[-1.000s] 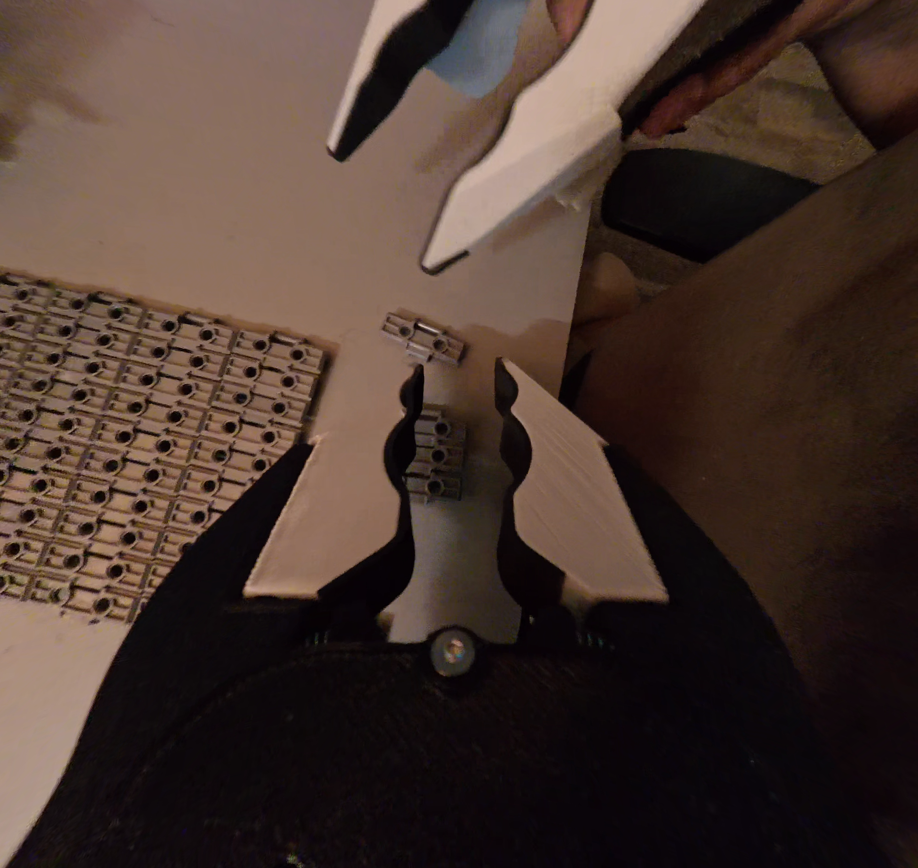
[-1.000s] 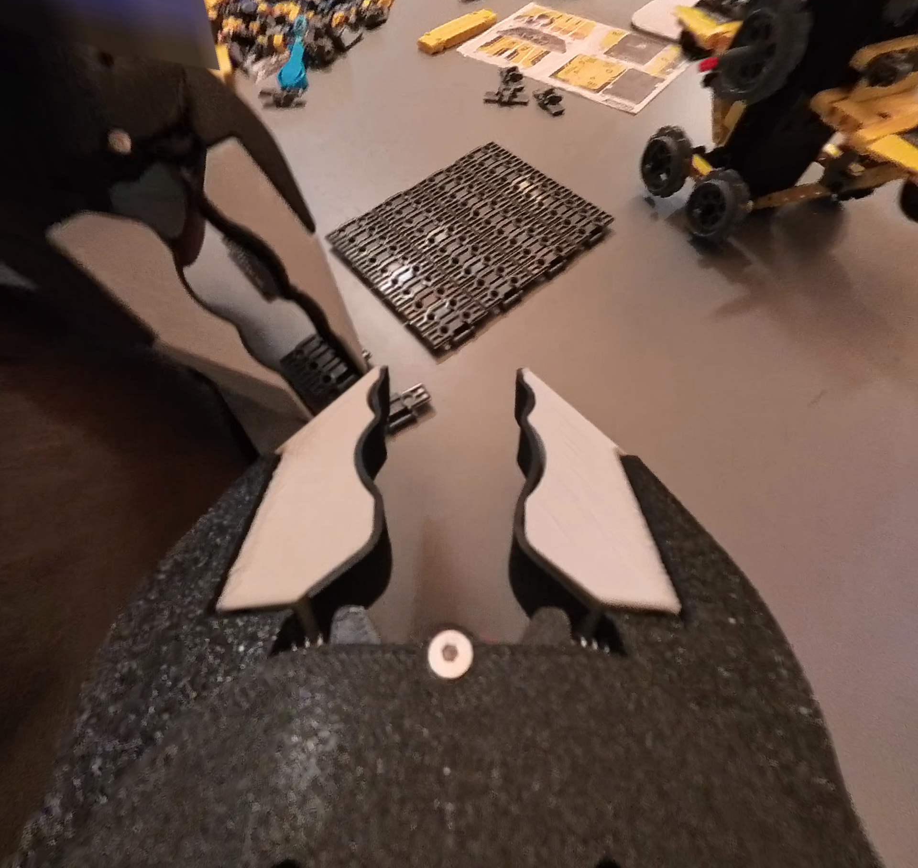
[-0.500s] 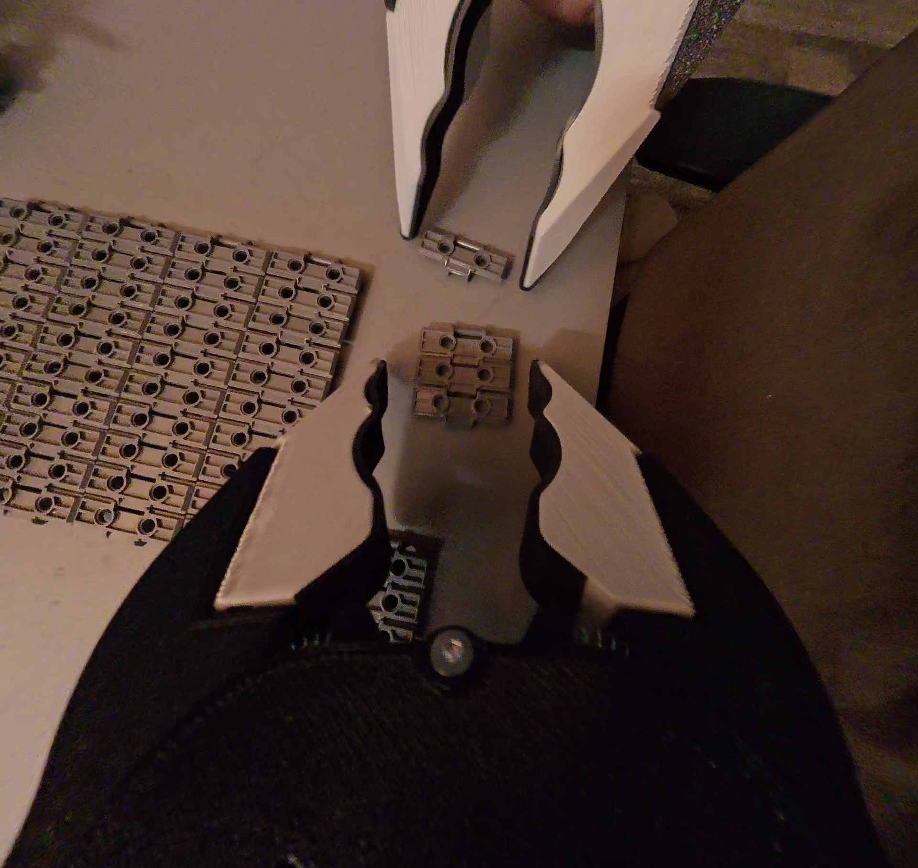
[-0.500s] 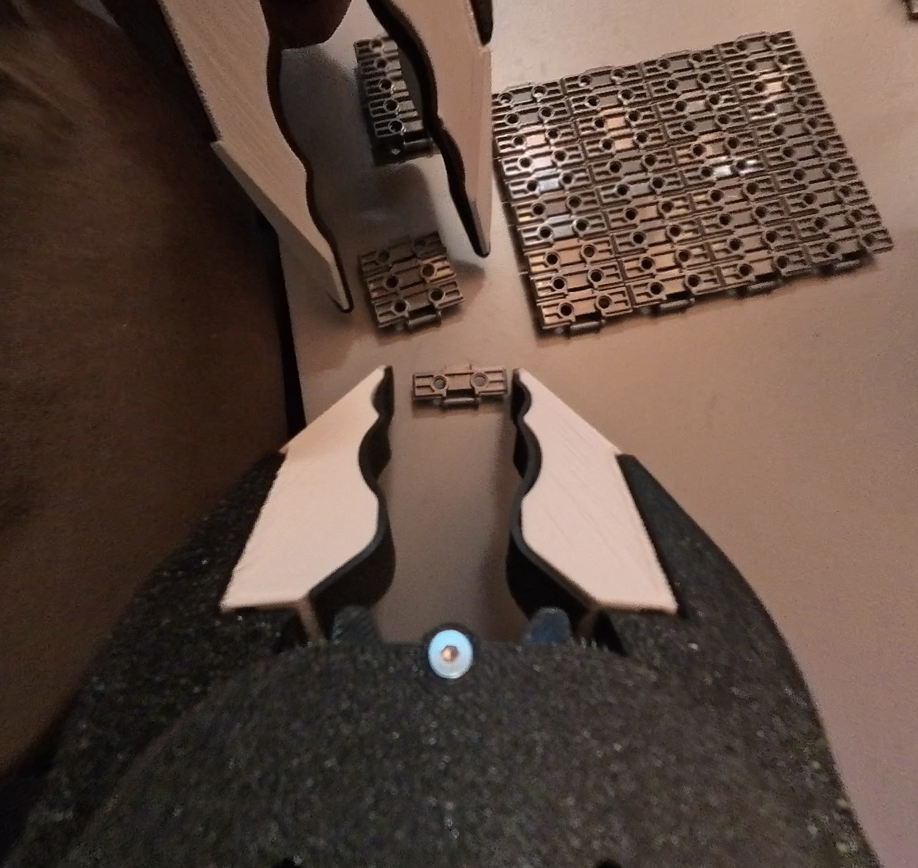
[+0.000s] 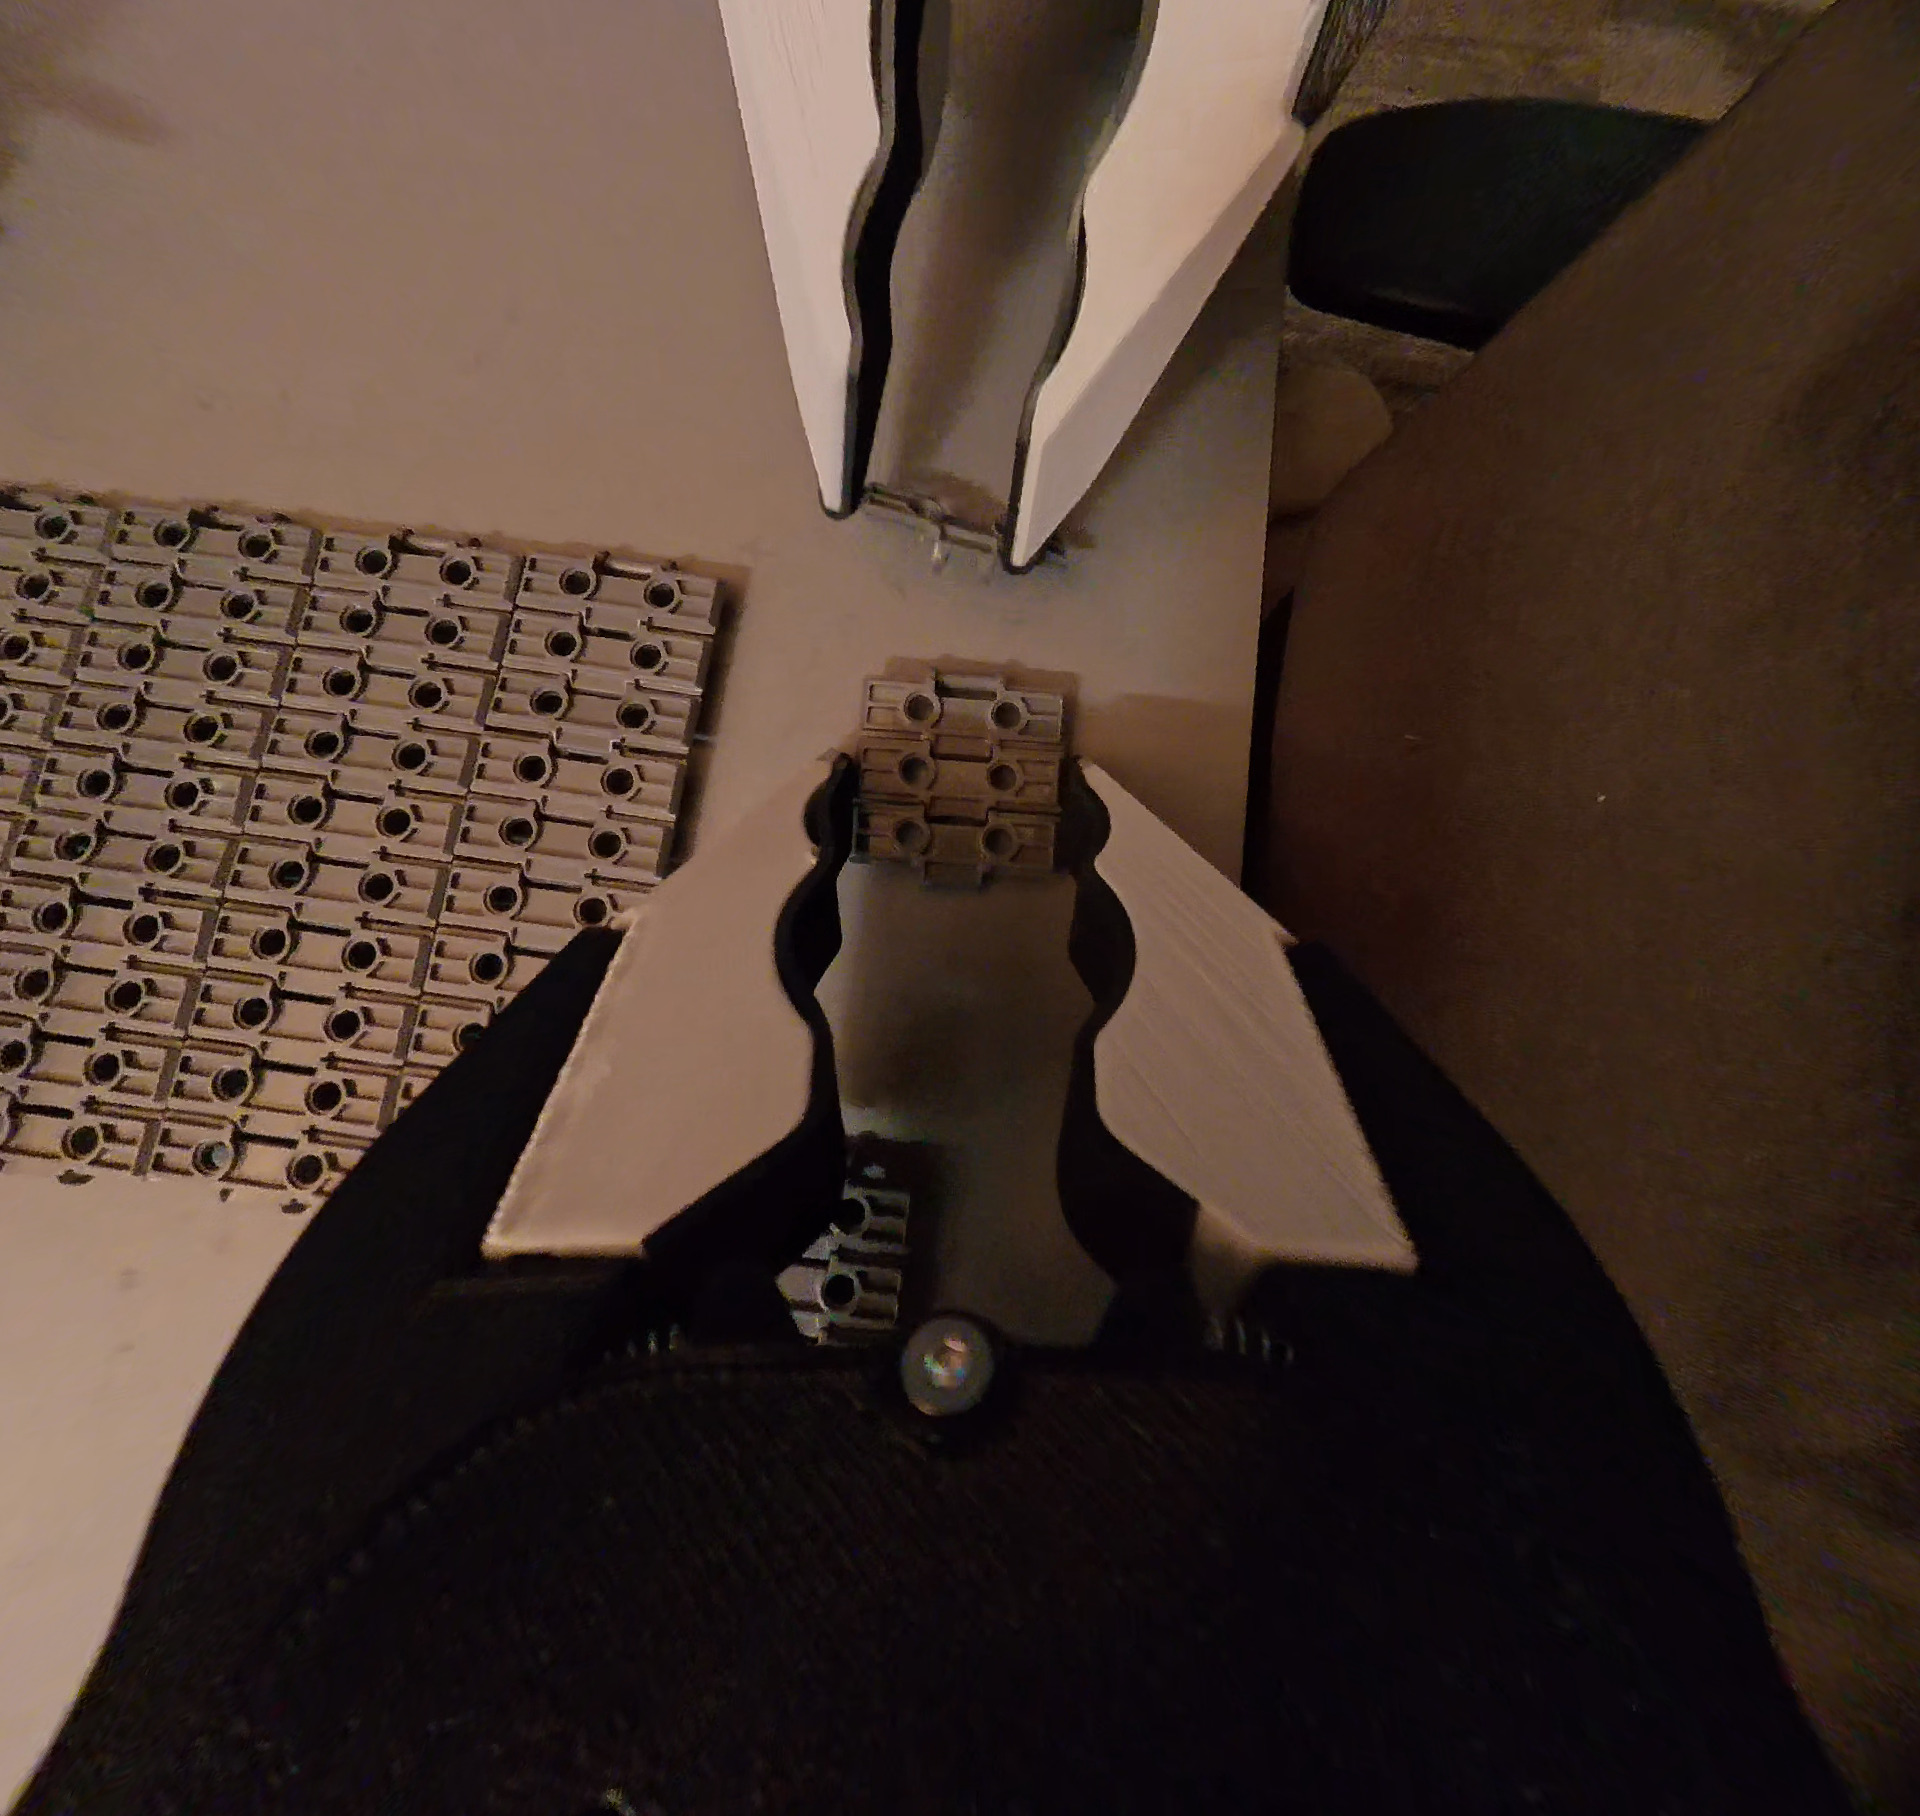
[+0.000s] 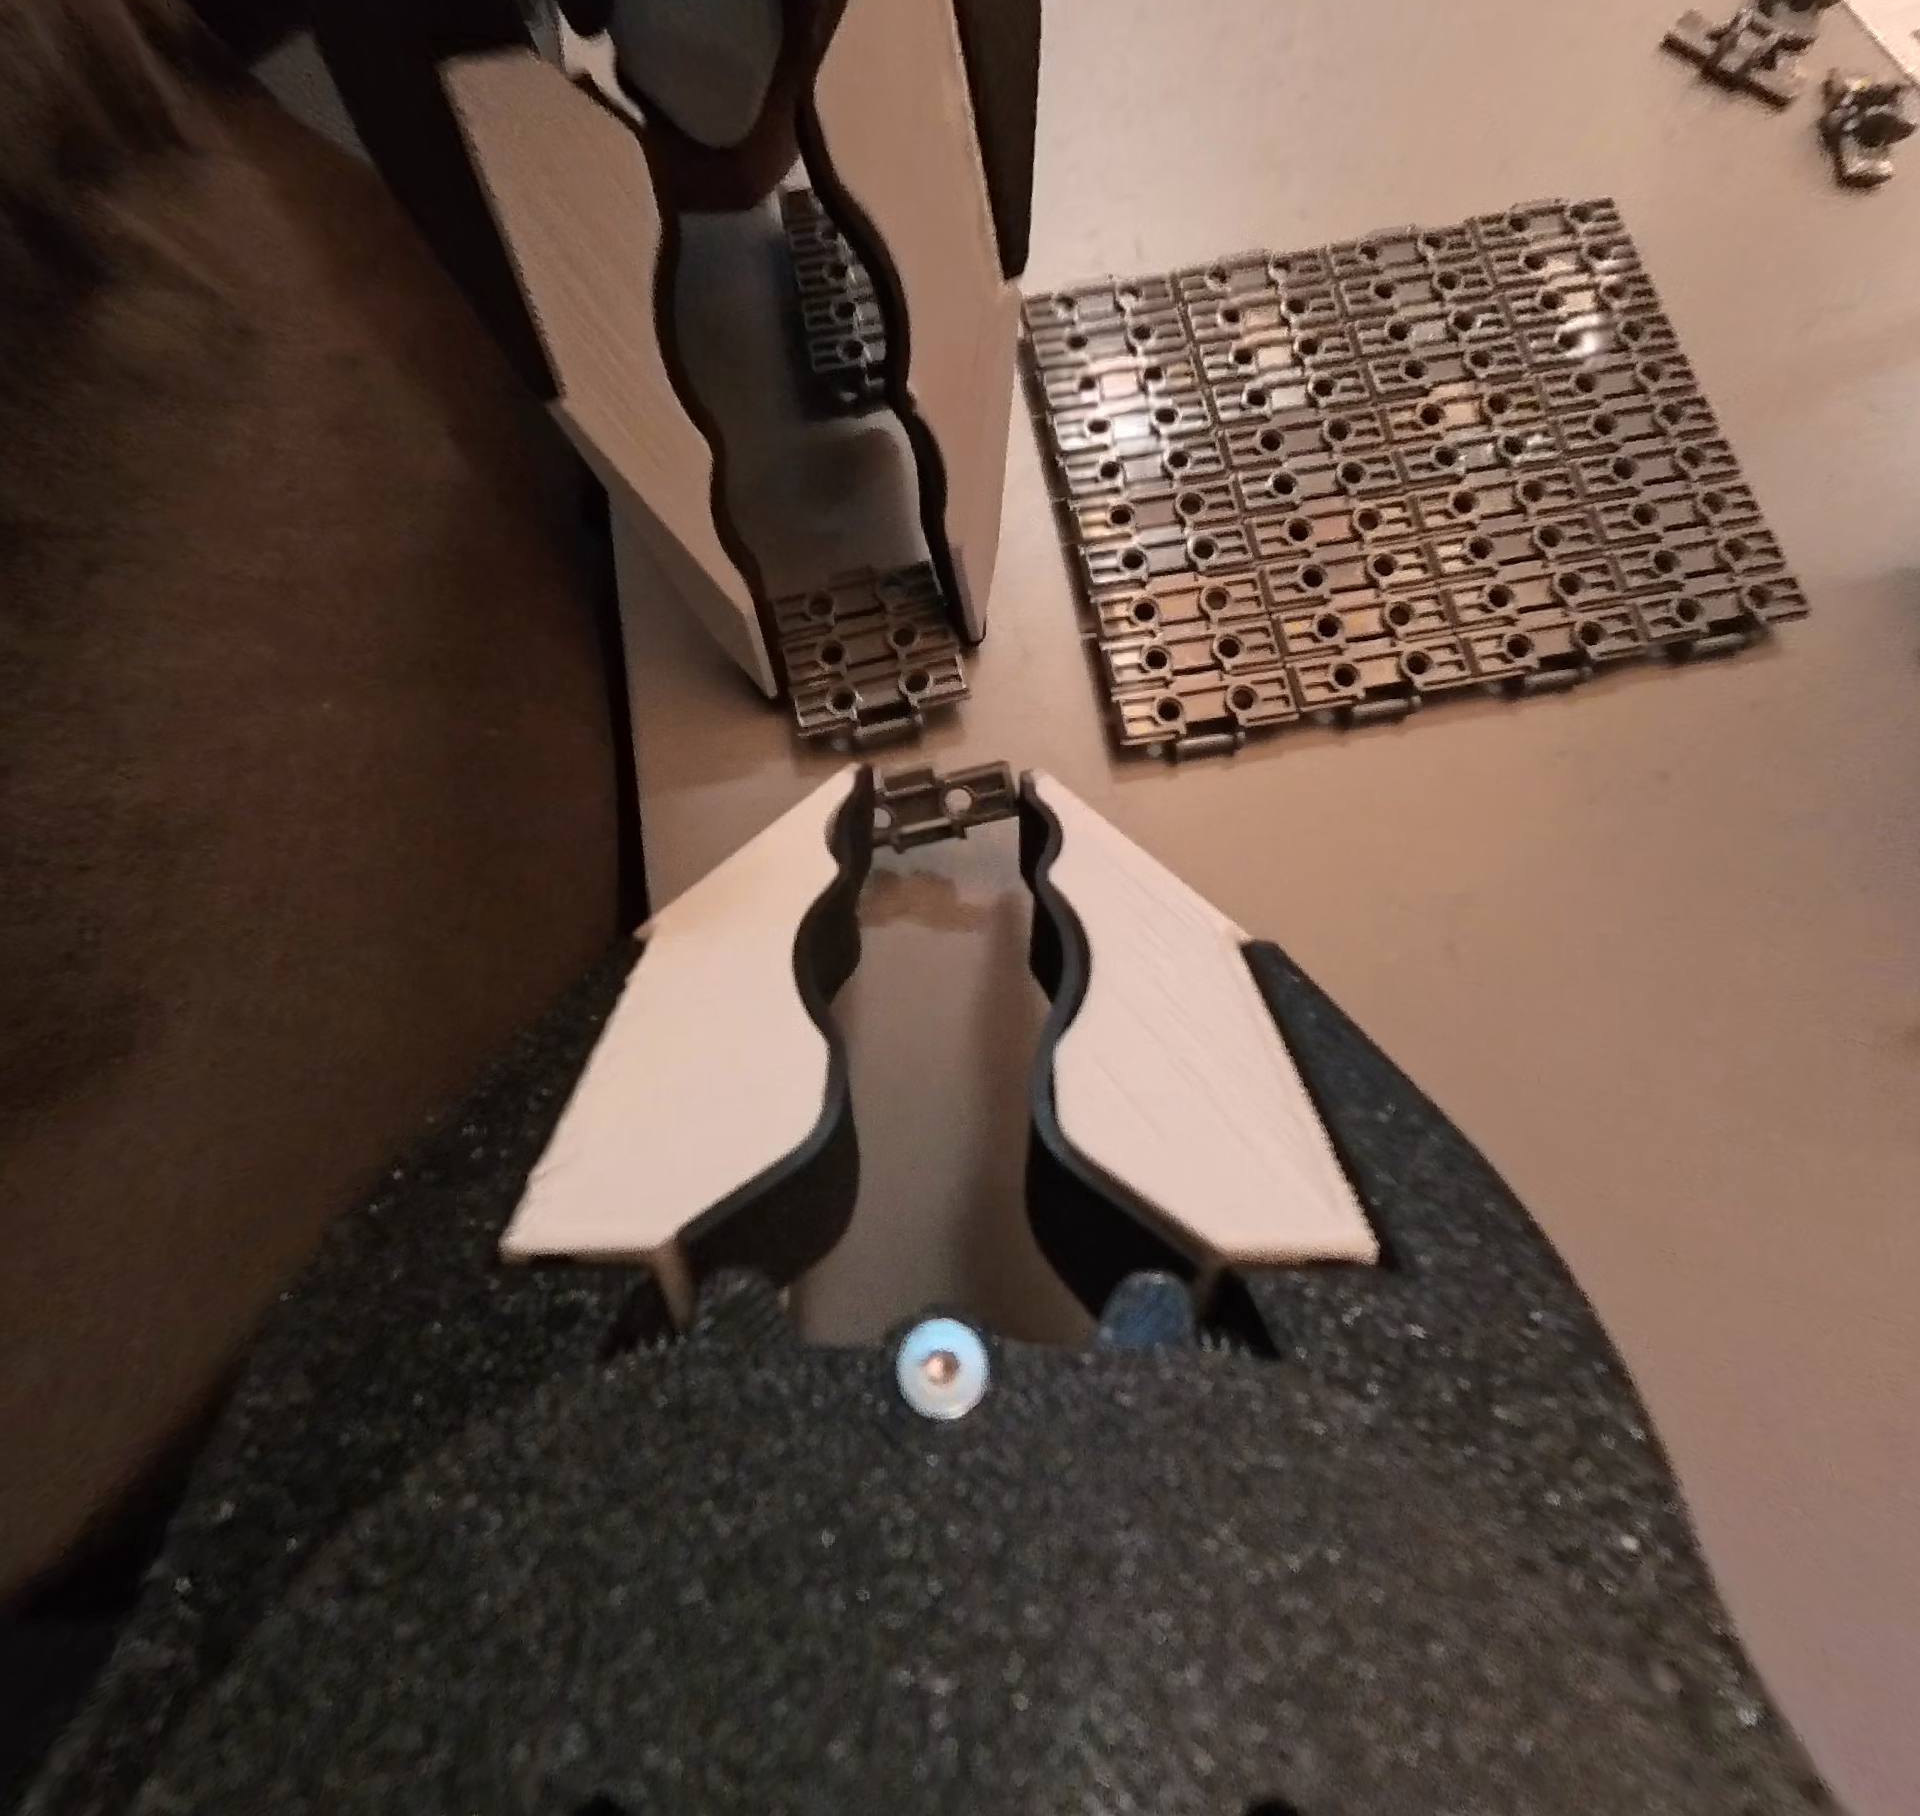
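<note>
A short grey three-row track piece [image 5: 961, 779] lies near the table's edge. My left gripper [image 5: 956, 774] has its fingertips closed against the piece's two sides; it also shows in the right wrist view [image 6: 871, 660] around the same piece [image 6: 878, 670]. A single track link [image 6: 945, 802] sits between the tips of my right gripper [image 6: 943, 784], which is shut on it just above the table. In the left wrist view the right gripper [image 5: 930, 530] comes in from the top with the link [image 5: 940, 519]. A small gap separates link and piece.
A large flat mat of joined track links [image 5: 312, 831] lies beside the grippers, also in the right wrist view [image 6: 1403, 519]. Another strip of links [image 5: 857, 1247] lies under my left gripper. Small black parts [image 6: 1766, 31] sit far off. The table edge [image 5: 1262, 623] is close.
Both grippers have narrowed: the left moved forward and closed around the three-row piece, the right moved forward and closed on the single link. The two have come closer together.
</note>
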Demonstrator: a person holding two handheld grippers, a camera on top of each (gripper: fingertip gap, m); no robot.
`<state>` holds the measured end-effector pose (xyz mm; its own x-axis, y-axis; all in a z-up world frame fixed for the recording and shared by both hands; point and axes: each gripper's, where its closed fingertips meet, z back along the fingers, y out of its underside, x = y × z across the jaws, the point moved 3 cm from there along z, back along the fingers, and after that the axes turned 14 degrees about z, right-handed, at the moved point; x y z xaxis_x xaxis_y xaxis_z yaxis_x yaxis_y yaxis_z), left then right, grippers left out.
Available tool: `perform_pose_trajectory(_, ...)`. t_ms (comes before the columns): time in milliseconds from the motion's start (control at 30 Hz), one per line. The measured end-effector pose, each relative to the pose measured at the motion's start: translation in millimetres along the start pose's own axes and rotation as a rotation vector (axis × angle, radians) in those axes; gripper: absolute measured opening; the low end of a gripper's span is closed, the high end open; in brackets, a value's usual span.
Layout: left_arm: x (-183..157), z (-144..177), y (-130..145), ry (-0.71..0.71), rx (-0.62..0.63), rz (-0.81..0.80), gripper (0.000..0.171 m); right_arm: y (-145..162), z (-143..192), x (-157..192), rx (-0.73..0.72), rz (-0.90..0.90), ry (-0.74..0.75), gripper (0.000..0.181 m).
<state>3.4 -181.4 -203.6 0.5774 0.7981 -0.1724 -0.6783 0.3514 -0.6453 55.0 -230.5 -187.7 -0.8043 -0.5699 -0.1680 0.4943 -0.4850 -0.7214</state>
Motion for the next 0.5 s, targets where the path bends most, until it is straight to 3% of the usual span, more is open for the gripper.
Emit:
perform_pose_trajectory(133, -1, -2, -1, 0.027, 0.001, -0.006, 0.038, -10, -1, 5, -0.077, -0.031, -0.055, 0.027)
perform_pose_trajectory(500, -1, -2, -2, 0.029, 0.019, -0.038, 0.039, -1, -15, 5, -0.028, -0.047, -0.091, 0.027)
